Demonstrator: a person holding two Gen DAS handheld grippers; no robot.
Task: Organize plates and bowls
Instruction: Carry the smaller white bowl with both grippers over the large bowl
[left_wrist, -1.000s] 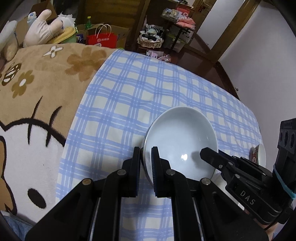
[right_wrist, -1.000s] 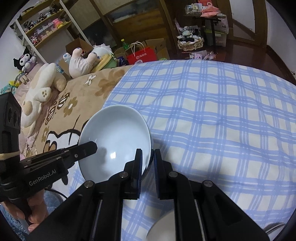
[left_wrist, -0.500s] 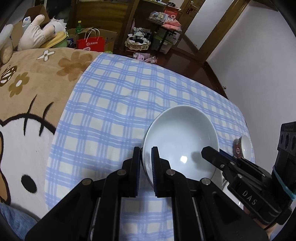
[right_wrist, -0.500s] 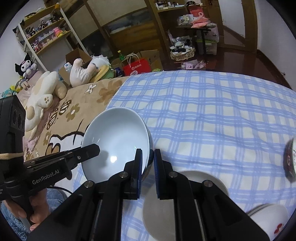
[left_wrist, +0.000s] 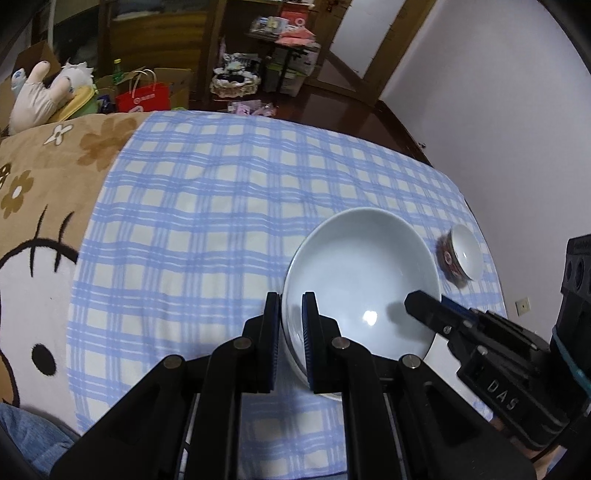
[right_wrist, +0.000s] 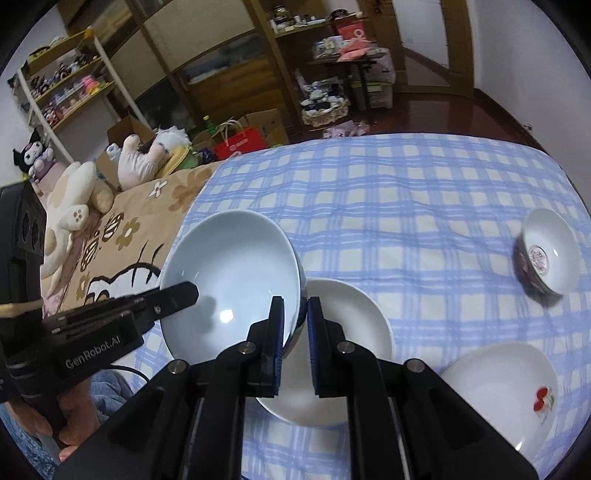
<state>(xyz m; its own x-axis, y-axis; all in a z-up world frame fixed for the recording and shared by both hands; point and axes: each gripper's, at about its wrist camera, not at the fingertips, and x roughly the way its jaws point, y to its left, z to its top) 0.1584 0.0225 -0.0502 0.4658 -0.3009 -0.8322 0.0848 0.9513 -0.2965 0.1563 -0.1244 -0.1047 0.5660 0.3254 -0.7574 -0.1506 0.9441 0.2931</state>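
A large pale blue bowl (left_wrist: 362, 280) is held in the air by both grippers. My left gripper (left_wrist: 291, 317) is shut on its near-left rim. My right gripper (right_wrist: 295, 321) is shut on its right rim; the bowl also shows in the right wrist view (right_wrist: 229, 280). Below it on the blue checked cloth (right_wrist: 406, 206) lies a plain white plate (right_wrist: 354, 325). A white plate with a red print (right_wrist: 509, 384) lies at the right. A small dark-sided bowl (right_wrist: 546, 251) rests tilted further right, also seen in the left wrist view (left_wrist: 461, 256).
The checked cloth covers the right part of a bed; a brown cartoon blanket (left_wrist: 40, 206) covers the left. Plush toys (right_wrist: 81, 192), a red bag (right_wrist: 240, 142) and shelves stand beyond the bed. The wooden floor (right_wrist: 461, 110) lies past the far edge.
Both grippers have lifted the blue bowl and pulled back toward me. The white plates and the small bowl have come into view under and beside it.
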